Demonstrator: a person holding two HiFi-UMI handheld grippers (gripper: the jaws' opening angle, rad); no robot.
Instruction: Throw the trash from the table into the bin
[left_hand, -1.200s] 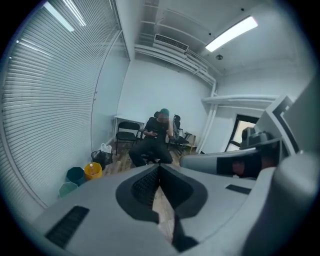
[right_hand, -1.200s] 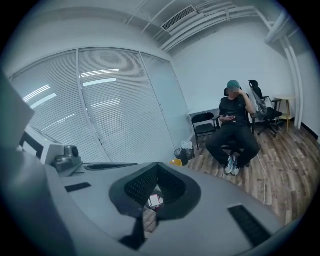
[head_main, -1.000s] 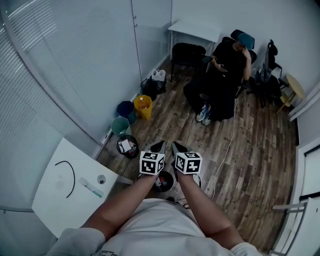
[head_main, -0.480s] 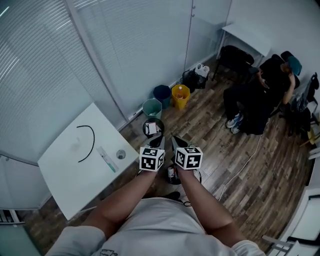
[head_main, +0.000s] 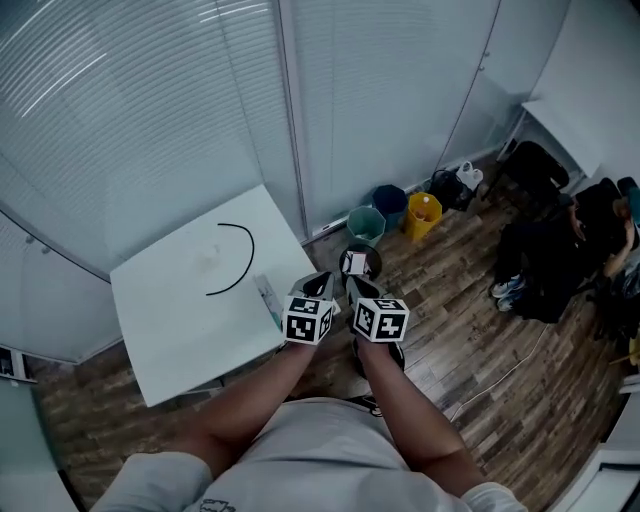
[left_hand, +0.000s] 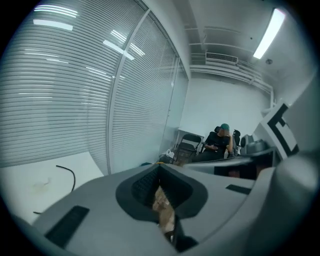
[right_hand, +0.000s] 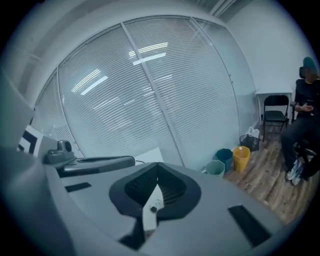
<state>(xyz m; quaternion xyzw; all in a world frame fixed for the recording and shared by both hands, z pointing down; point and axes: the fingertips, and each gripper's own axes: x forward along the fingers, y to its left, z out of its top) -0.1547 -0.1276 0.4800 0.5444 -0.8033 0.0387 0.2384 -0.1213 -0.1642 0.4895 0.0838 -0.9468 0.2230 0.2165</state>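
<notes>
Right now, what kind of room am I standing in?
Probably an office: slatted blinds over glass walls, a white table, and coloured bins lined along the wall.

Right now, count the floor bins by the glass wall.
4: black bin beside the table, then teal bin, blue bin and yellow bin along the wall. A dark basket beyond may be a fifth.

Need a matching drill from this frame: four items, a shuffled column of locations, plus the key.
1. black cable
2. yellow bin
3. black bin
4. blue bin

A. between the teal bin and the yellow one
B. lying curved on the white table
C. on the floor by the table's corner, white trash inside
D. end of the coloured row, farthest from the table

Pairs: 1-B, 2-D, 3-C, 4-A
</notes>
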